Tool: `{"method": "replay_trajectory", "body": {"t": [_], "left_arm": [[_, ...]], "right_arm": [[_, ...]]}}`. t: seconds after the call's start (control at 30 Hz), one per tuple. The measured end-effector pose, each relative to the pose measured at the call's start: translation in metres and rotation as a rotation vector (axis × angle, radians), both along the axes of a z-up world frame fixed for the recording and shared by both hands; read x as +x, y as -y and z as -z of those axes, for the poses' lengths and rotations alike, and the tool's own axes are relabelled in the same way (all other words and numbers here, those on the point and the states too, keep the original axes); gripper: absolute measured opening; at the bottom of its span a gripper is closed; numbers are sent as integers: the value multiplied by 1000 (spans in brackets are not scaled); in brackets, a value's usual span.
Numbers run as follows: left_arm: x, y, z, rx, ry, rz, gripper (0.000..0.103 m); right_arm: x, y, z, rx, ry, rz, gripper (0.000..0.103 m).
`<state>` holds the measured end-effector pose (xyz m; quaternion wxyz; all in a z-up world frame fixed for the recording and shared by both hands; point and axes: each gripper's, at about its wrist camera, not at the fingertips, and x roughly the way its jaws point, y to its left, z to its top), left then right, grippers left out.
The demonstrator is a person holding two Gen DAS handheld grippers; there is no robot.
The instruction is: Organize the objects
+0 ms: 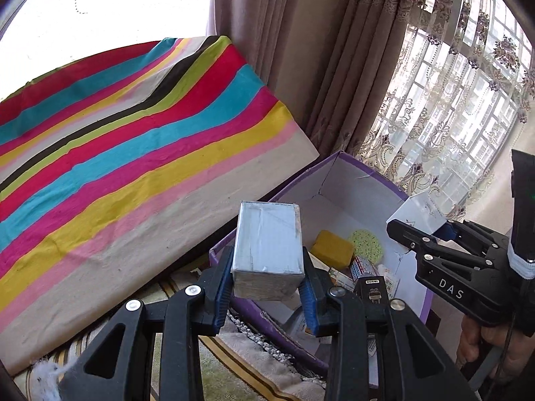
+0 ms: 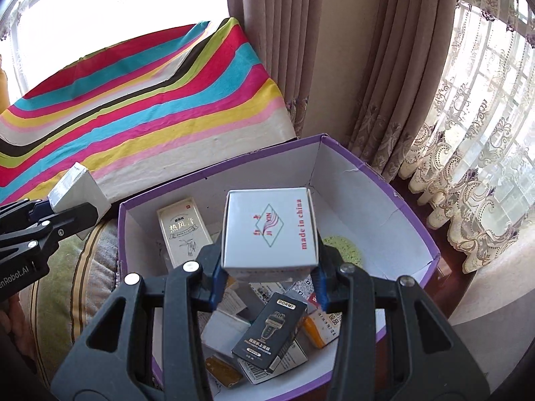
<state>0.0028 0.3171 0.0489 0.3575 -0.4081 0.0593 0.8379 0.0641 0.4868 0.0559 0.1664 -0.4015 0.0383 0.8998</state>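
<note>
Left claw (image 1: pixel 267 287) clamped on the taped grey box (image 1: pixel 267 244), at the purple bin's (image 2: pixel 414 214) near-left rim. Right claw (image 2: pixel 267 284) grips the white carton (image 2: pixel 269 230) above the bin. Carry step; next: lower inside, release onto clutter.

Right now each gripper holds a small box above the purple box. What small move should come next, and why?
Probably lower the right gripper a little: its white box hangs over the purple box, while the left gripper and silver box sit nearer the rim.

Purple box (image 2: pixel 414 220) on cushioned seat (image 2: pixel 60 267)
</note>
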Motion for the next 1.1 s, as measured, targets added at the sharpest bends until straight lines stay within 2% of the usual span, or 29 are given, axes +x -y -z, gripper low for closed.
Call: {"method": "replay_trajectory", "body": {"t": [0.33, 0.4, 0.47, 0.53, 0.7, 0.83, 0.93, 1.0, 1.1], "left_arm": [[10, -46, 4, -5, 22, 88, 40], [10, -50, 5, 1, 35, 98, 50], [13, -52, 5, 4, 40, 102, 67], [15, -53, 4, -2, 34, 103, 73], [23, -48, 2, -13, 36, 95, 84], [33, -40, 4, -6, 78, 122, 85], [42, -36, 5, -39, 78, 121, 87], [48, -33, 5, -56, 67, 118, 91], [55, -28, 5, -46, 73, 141, 103]], "right_arm": [[9, -31, 2, -11, -14, 66, 46], [11, -35, 2, -12, -11, 79, 47], [13, -38, 3, -14, -8, 88, 52], [15, -40, 3, -19, -8, 97, 64], [24, -40, 2, -23, -16, 117, 72], [39, -36, 0, -32, -22, 127, 74], [54, -33, 1, -30, -16, 146, 74], [63, -32, 2, -29, -7, 153, 74], [74, -32, 2, -30, 7, 167, 74]]}}
